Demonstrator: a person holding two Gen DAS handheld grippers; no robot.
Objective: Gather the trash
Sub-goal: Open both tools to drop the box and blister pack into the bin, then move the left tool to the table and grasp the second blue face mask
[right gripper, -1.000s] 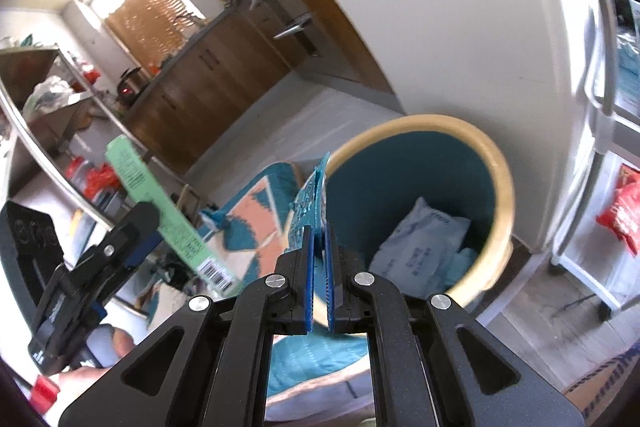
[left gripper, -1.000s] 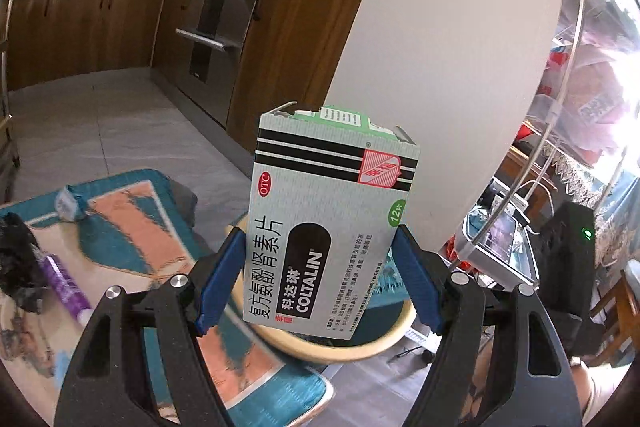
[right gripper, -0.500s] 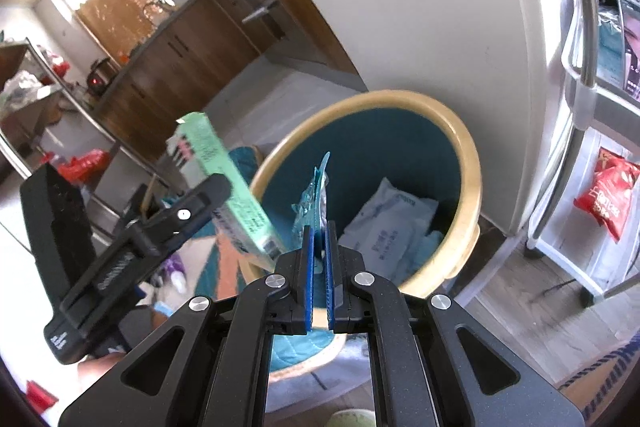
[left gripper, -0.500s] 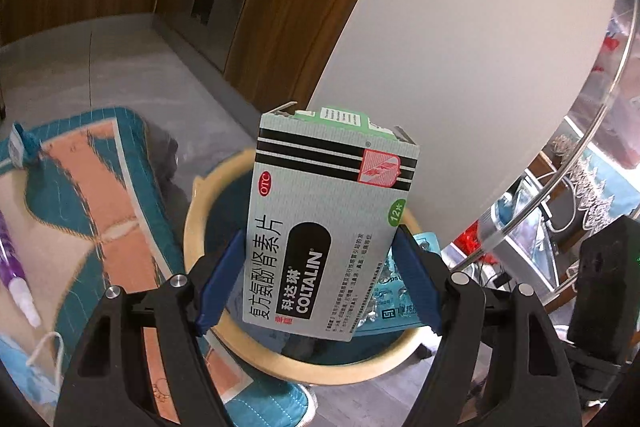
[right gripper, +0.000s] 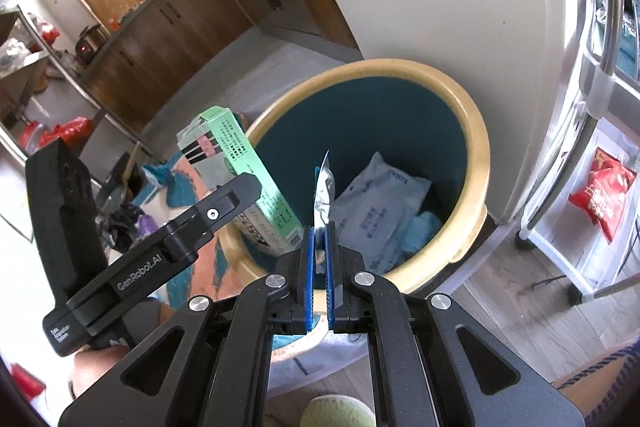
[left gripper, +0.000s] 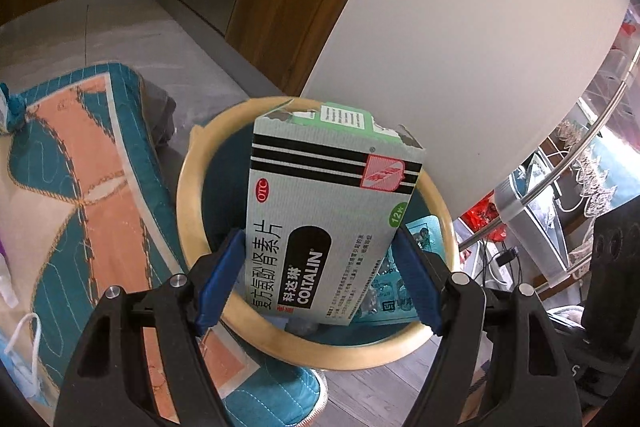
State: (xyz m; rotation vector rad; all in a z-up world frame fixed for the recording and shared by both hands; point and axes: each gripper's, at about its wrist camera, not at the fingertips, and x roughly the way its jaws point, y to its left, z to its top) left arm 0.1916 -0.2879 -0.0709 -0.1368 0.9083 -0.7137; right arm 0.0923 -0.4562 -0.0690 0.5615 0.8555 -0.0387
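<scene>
Gripping medicine box (left gripper: pixel 328 227) | left hand-held gripper (left gripper: pixel 320 279) | above bin (left gripper: pixel 188 187)

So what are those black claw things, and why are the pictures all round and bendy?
They are two grabbers that a person holds, one in each hand. Each has a small camera looking along its two fingers, and the wide lens bends the picture.

One picture is from the left grabber. Its blue pads squeeze a medicine box, held over a round bin with a yellow rim.

The other is from the right grabber. It is pinched shut on a thin foil wrapper, also over the bin. You can see the left grabber and its box from the side there too.

Inside the bin lies a pale wipes pack. Beside the bin is a teal and orange mat with other small bits on it. The person is picking up trash.
</scene>
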